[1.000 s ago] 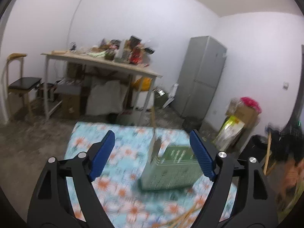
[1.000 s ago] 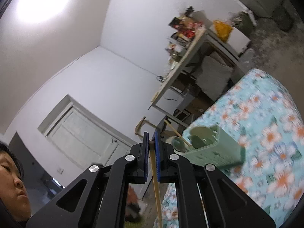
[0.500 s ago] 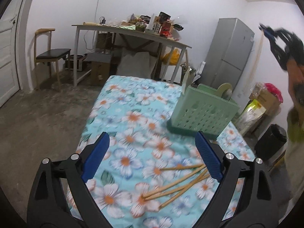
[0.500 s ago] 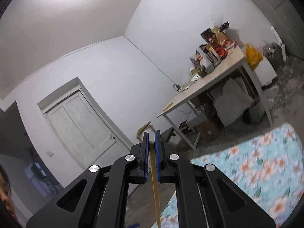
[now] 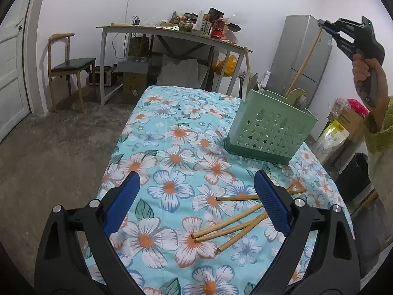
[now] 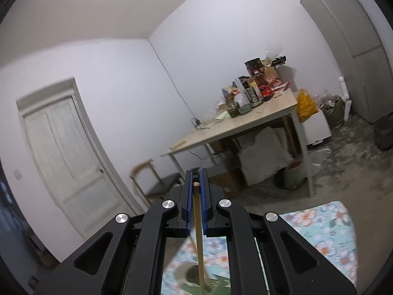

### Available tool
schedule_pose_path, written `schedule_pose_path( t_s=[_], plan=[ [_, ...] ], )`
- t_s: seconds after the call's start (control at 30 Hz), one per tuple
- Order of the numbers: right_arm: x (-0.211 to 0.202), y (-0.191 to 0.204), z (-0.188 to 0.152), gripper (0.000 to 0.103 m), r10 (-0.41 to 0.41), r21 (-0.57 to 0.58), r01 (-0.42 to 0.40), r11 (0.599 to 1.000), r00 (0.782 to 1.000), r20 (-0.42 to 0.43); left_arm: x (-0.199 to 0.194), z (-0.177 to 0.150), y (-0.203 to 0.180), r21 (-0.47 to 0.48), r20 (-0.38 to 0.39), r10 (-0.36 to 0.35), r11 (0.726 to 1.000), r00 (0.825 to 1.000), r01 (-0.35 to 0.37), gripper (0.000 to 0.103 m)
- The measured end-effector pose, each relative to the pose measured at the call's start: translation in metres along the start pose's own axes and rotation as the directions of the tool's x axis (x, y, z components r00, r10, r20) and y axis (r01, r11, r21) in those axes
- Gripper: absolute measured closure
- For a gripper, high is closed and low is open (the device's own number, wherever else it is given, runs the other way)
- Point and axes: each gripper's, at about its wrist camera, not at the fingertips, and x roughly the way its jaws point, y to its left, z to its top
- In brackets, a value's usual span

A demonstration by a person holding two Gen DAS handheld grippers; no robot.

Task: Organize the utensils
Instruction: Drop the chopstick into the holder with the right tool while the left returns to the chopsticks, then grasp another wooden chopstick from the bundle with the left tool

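Currently catalogued: left gripper [image 5: 196,202], jaws wide and empty, nearest the loose chopsticks [image 5: 235,223] lying crosswise just right of it; right gripper [image 6: 195,196] clamped on one chopstick [image 6: 199,245] held above the green caddy [image 5: 270,127].

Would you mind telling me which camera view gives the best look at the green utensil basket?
The left wrist view: the green utensil basket stands whole and sharp on the floral tablecloth, its perforated wall facing the camera. The right wrist view shows only a blurred piece of its top at the bottom edge, behind the held chopstick.
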Motion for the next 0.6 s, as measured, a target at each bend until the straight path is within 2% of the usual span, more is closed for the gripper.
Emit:
schedule_pose_path(
  t_s=[0.13, 0.3, 0.37, 0.4, 0.43, 0.53, 0.6],
  plan=[
    [0.014, 0.007, -0.016, 0.096, -0.058, -0.084, 0.054, 0.995, 0.997, -0.047, 0.002, -0.002, -0.002, -0.001, -0.002, -0.003, 1.0, 1.0, 0.003, 0.013],
    [0.029, 0.023, -0.046, 0.094, -0.094, -0.213, 0.064, 0.975, 0.986, -0.135, 0.004, -0.003, -0.001, -0.016, -0.011, -0.006, 1.0, 1.0, 0.006, 0.013],
    [0.028, 0.028, -0.052, 0.079, -0.11, -0.247, 0.074, 0.966, 0.984, -0.139, 0.004, -0.003, 0.0, -0.021, -0.012, -0.003, 1.0, 1.0, 0.003, 0.013],
    [0.024, 0.029, -0.052, 0.064, -0.111, -0.25, 0.076, 0.965, 0.985, -0.131, 0.004, -0.003, 0.001, -0.023, -0.011, -0.003, 1.0, 1.0, 0.002, 0.013],
    [0.019, 0.029, -0.053, 0.058, -0.105, -0.25, 0.073, 0.965, 0.987, -0.12, 0.004, -0.002, 0.001, -0.026, -0.011, -0.002, 1.0, 1.0, 0.002, 0.013],
    [0.002, 0.028, -0.049, 0.05, -0.096, -0.237, 0.073, 0.969, 0.992, -0.085, 0.005, -0.002, 0.004, -0.039, -0.015, -0.003, 0.999, 1.0, 0.002, 0.013],
    [-0.015, 0.025, -0.045, 0.048, -0.086, -0.212, 0.071, 0.975, 0.994, -0.06, 0.007, -0.002, 0.005, -0.05, -0.022, -0.005, 0.999, 1.0, 0.004, 0.013]
  ],
)
